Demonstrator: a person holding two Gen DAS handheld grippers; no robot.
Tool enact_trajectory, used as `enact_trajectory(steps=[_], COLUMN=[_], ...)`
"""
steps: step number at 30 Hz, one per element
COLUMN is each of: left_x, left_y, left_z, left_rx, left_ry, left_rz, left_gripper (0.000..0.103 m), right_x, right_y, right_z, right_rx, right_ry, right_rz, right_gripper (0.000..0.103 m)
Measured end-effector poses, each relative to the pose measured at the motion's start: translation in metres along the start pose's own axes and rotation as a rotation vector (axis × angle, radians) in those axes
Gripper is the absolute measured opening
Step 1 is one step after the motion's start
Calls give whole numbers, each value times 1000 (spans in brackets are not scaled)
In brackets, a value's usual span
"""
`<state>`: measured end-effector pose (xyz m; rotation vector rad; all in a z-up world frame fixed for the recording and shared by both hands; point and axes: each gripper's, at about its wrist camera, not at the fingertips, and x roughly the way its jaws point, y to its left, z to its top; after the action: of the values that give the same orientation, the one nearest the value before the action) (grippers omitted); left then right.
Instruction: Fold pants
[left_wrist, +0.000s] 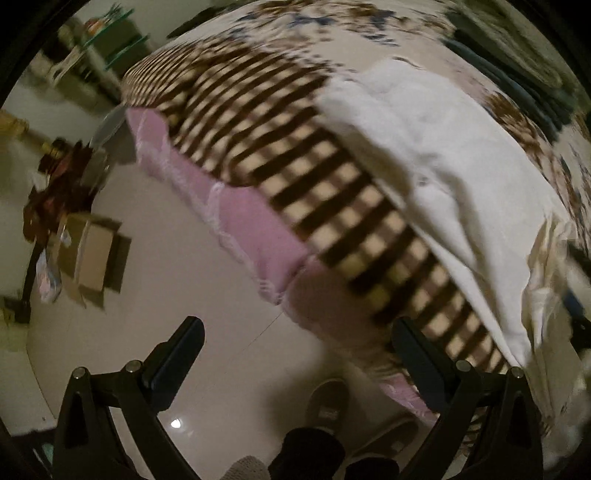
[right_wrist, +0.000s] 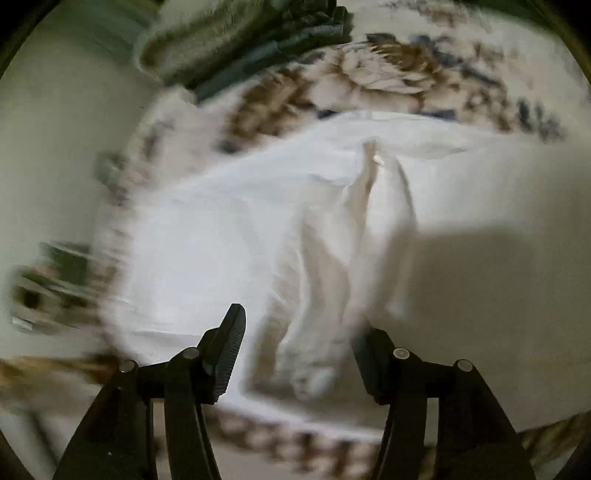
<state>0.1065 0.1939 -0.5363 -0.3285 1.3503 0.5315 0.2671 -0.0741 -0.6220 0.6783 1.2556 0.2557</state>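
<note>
The right gripper (right_wrist: 299, 350), black with ribbed pads, fills the bottom of its frame with its jaws spread wide and nothing between them, poised over a raised, bunched ridge of the white cotton pants (right_wrist: 258, 221), which spread across the centre of that view on the floral bedspread (right_wrist: 388, 74). The left gripper (left_wrist: 295, 343) at the bottom of its frame is likewise released and empty, hanging off the bed's edge over the pale tiled floor (left_wrist: 221, 369), with the pants lying from upper centre to the right edge of the frame. Both views are smeared by motion, so the main risk is a mistimed pinch: closing on the ridge could catch only one layer, or a fold of bedspread, and drag the garment askew; the left one, well apart from the cloth, might reach late and leave one side unsupported. Only the left view shows the brown-and-cream checked blanket (left_wrist: 314, 184), pink bed skirt (left_wrist: 240, 221), cardboard box (left_wrist: 92, 254) and a shoe (left_wrist: 327, 402); only the right shows the crumpled ridge and the stacked dark green folded fabrics (right_wrist: 258, 44) at top.
</note>
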Motion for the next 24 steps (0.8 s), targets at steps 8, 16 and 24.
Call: enact_trajectory(steps=[8,16,24], left_x=[5,0,8], left_y=[-1,-23,-19], left_z=[30,70,82], left_rx=[-86,-71,-116], left_ry=[-18,-77,-73], left_rz=[-60,-85,-86], left_gripper=[103,103,103], right_x=[-21,51,37], right_y=[-41,29,60], right_z=[12,-4,-26], right_rx=[228,-120,-261], right_ry=[-11,121,135], right_rz=[0,-381,-435], right_gripper=[60,21,16])
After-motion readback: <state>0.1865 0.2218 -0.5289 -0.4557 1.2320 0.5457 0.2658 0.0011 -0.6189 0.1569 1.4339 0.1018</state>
